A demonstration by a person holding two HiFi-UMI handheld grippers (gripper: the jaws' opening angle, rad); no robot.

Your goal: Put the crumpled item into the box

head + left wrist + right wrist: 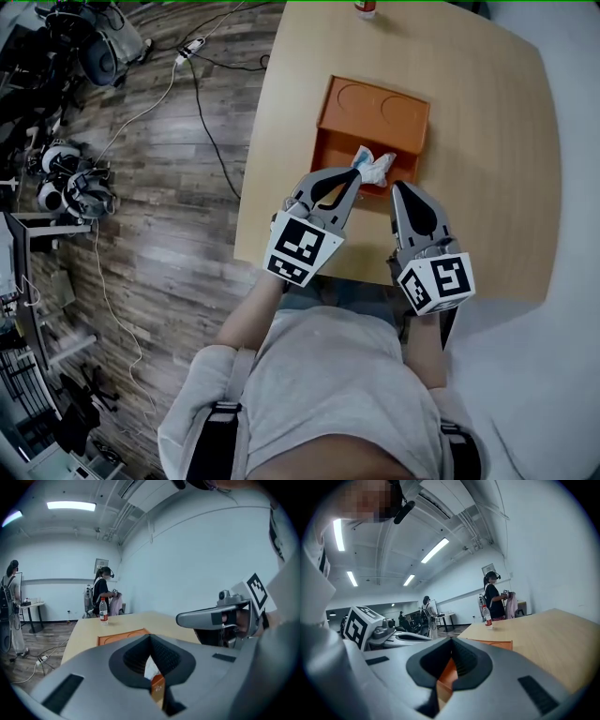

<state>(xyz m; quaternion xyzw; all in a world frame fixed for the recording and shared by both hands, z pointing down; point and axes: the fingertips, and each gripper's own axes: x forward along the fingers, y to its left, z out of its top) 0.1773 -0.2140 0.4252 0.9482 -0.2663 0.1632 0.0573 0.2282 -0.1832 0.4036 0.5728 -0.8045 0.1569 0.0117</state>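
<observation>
Item 1: crumpled white paper wad [377, 167]. It sat at the near edge of the shallow orange plastic box [375, 108], and your left gripper [353, 172] was clenched on it.
Item 2: your right gripper [397, 187], jaws together, held nothing.
Risk: your pinch looked thin; releasing early could have dropped the wad onto the pale wooden table [487, 141].

readable text: none | bottle label [103, 614]: too small | marker cubes [302, 246]: patterns only

Wood floor [169, 187] — pale walls [187, 564]
</observation>
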